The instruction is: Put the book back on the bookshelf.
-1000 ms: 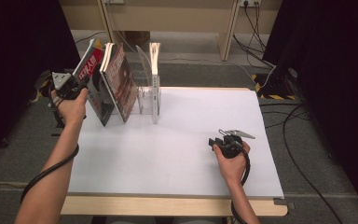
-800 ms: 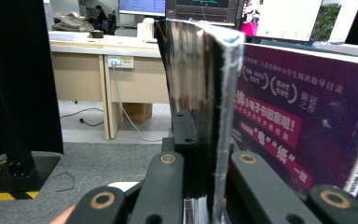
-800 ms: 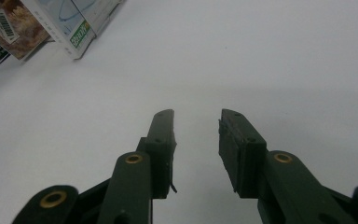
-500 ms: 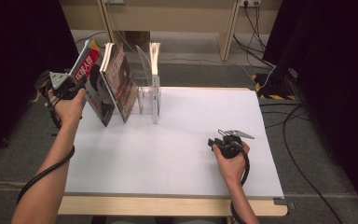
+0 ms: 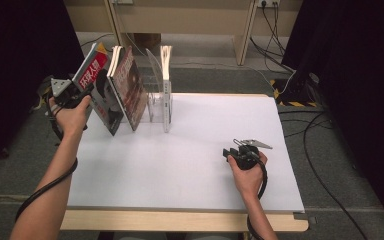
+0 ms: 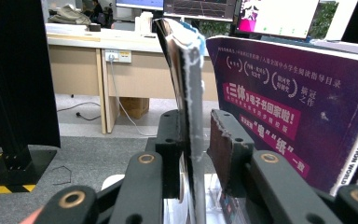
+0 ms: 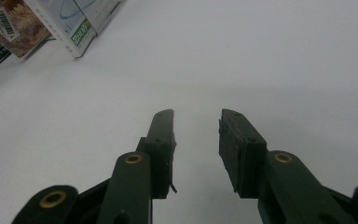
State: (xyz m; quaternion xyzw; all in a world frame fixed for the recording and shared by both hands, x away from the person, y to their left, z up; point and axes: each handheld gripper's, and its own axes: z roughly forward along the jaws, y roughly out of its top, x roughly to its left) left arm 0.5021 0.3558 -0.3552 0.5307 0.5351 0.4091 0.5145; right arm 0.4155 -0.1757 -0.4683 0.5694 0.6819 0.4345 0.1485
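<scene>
A magazine (image 5: 96,82) with a red title leans left at the left end of a clear file rack (image 5: 155,80). My left gripper (image 5: 80,92) is shut on its outer edge, held at the table's left side. In the left gripper view the thin, worn edge of the magazine (image 6: 192,93) stands between the jaws of my left gripper (image 6: 198,121), with a purple book (image 6: 298,107) just to the right. My right gripper (image 5: 228,153) rests low on the white table (image 5: 190,175) at the right. Its jaws (image 7: 196,116) are open with nothing between them.
A second magazine (image 5: 129,87) leans in the rack, and a white book (image 5: 166,85) stands upright at its right end. Book corners (image 7: 74,28) lie ahead and to the left of my right gripper. Cables (image 5: 310,135) trail on the floor to the right of the table.
My left gripper has drifted slightly left, tilting the held magazine a little further out of the rack. The right gripper has not moved.
</scene>
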